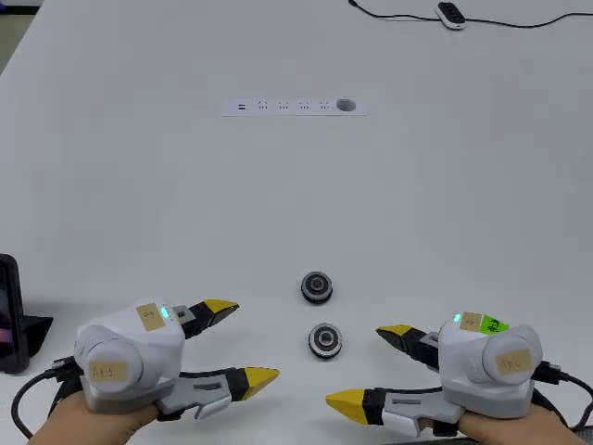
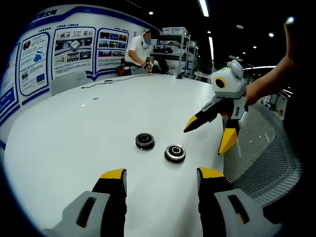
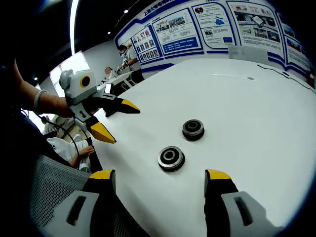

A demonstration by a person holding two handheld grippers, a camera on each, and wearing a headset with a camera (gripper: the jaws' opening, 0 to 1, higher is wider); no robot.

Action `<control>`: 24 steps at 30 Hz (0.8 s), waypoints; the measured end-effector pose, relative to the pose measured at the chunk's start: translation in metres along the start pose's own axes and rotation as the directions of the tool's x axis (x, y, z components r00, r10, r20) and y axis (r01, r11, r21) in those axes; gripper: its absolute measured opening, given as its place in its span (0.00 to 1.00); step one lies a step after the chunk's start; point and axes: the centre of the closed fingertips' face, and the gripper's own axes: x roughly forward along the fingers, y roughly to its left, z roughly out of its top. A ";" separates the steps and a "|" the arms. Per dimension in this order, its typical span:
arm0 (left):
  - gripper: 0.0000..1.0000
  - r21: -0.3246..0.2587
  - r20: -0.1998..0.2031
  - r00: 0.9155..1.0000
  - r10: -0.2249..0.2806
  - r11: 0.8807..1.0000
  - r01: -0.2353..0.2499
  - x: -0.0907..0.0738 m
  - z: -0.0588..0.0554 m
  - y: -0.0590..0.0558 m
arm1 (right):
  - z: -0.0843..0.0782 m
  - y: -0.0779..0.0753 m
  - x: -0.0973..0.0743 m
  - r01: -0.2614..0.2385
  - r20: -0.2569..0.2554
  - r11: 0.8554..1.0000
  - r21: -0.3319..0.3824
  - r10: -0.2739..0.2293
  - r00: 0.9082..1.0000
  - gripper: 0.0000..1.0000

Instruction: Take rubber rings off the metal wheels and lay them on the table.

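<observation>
Evidently nothing has begun: the rubber rings (image 3: 186,131) look still seated on both wheels. The left gripper (image 1: 243,340) and right gripper (image 1: 366,364) flank the nearer wheel (image 1: 325,340), jaws apart, empty, touching nothing. The next move likely calls for pinning that wheel while the other gripper pinches its ring. Just beyond the nearer wheel lies the second wheel (image 1: 317,287). Well beyond it a power strip (image 1: 295,108) lies on the white table (image 1: 445,204), and posters (image 2: 74,49) line the far wall.
</observation>
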 end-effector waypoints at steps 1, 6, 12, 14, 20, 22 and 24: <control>0.58 0.004 0.000 1.000 -0.004 1.000 0.004 0.001 0.001 0.000 | 0.001 0.000 0.001 -0.002 0.002 1.000 0.004 0.002 1.000 0.74; 0.52 0.021 -0.004 1.000 -0.028 0.999 0.028 0.008 0.005 -0.004 | 0.002 0.001 0.004 -0.017 0.009 0.999 0.031 0.016 1.000 0.73; 0.45 0.041 -0.010 0.999 -0.053 0.998 0.054 0.017 0.009 -0.008 | 0.003 0.002 0.006 -0.029 0.017 0.998 0.062 0.028 0.999 0.72; 0.46 0.047 -0.021 0.998 -0.056 0.997 0.057 0.021 0.009 -0.008 | 0.003 0.002 0.007 -0.032 0.019 0.997 0.069 0.031 0.999 0.71; 0.36 0.069 -0.029 0.996 -0.087 0.994 0.089 0.028 0.013 -0.014 | 0.005 0.004 0.009 -0.047 0.033 0.994 0.095 0.044 0.998 0.70; 0.33 0.081 -0.031 0.995 -0.094 0.992 0.096 0.032 0.014 -0.015 | 0.005 0.005 0.010 -0.050 0.036 0.994 0.100 0.047 0.998 0.70; 0.32 0.092 -0.035 0.994 -0.100 0.990 0.103 0.035 0.015 -0.017 | 0.006 0.006 0.011 -0.057 0.040 0.993 0.106 0.053 0.998 0.70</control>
